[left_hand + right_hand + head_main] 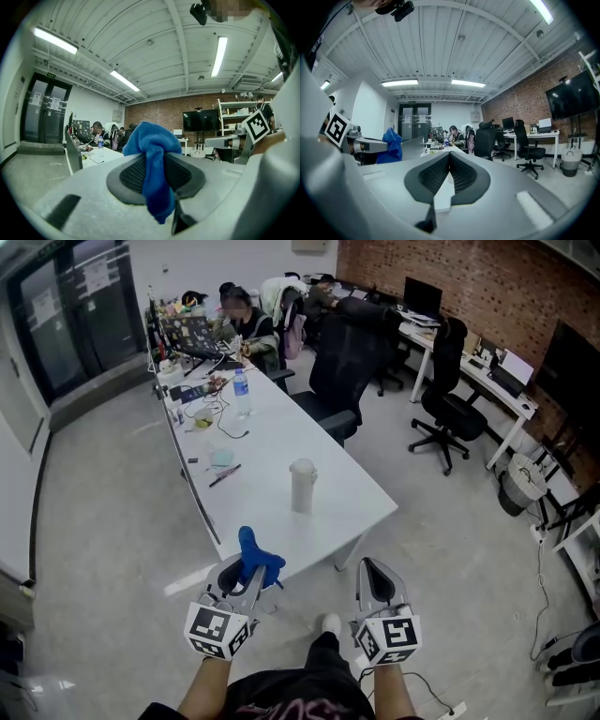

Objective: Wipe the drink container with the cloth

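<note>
Underfoot, floor: pale grey and running the whole office, with a brick wall along the far right.
Tabletop: long and white, reaching from the near middle to the far left. Its far end is cluttered with cables and small items, and its near end is mostly bare.
Office chairs: black. One is pulled up at the right side of the tabletop, and a second office chair stands at the white desks by the brick wall.
Seated person: at the far end of the tabletop.
Waste bin: on the floor at the right, near the end of the white desks.
Left gripper: held about level just off the near end of the tabletop. Its fingers are clamped on the blue cloth, which stands up above them and hangs below.
Right gripper: to the right of the left gripper, over the floor. Its fingers are pressed together with nothing between them.
Drink container: white, lidded and upright on the tabletop toward its near right corner. It is beyond both grippers and well apart from them.
Cloth: bright blue and bunched, pinched at its middle, not touching the drink container.
Water bottle: clear and upright on the tabletop, farther back than the drink container and to its left.
</note>
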`<state>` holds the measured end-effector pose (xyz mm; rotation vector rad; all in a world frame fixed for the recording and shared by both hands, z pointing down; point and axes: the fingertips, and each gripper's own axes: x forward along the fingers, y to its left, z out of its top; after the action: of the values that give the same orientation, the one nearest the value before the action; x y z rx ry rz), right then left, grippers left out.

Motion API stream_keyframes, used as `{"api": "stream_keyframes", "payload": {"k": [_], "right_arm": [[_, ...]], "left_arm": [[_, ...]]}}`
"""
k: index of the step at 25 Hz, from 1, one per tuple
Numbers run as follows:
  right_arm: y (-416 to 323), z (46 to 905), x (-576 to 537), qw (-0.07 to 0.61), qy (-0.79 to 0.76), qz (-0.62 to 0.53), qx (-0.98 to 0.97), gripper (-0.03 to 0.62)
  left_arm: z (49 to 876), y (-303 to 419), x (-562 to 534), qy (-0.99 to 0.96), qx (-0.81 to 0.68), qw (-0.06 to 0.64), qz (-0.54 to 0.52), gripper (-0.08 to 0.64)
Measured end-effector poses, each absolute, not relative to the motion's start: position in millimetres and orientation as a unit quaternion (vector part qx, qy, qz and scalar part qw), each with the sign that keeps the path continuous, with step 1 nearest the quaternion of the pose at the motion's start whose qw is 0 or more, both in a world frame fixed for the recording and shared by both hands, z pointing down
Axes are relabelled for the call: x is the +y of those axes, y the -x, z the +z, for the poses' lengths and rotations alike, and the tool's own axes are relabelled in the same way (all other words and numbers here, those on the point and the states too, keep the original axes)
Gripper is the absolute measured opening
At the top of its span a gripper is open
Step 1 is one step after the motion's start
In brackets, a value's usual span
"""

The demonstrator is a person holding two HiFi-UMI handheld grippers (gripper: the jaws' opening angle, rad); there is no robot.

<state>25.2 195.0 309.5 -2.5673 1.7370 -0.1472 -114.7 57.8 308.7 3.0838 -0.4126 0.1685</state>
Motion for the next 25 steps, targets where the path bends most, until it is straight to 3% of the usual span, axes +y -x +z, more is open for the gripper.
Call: {"api": "stream_keyframes", "payload": {"k": [25], "right_arm": [[-195, 331, 80, 0.030, 0.788, -0.077, 0.610, 0.000]], "left_arm": [[337, -46, -34, -0.977, -0.192, 0.035, 0.089, 0.095]]}}
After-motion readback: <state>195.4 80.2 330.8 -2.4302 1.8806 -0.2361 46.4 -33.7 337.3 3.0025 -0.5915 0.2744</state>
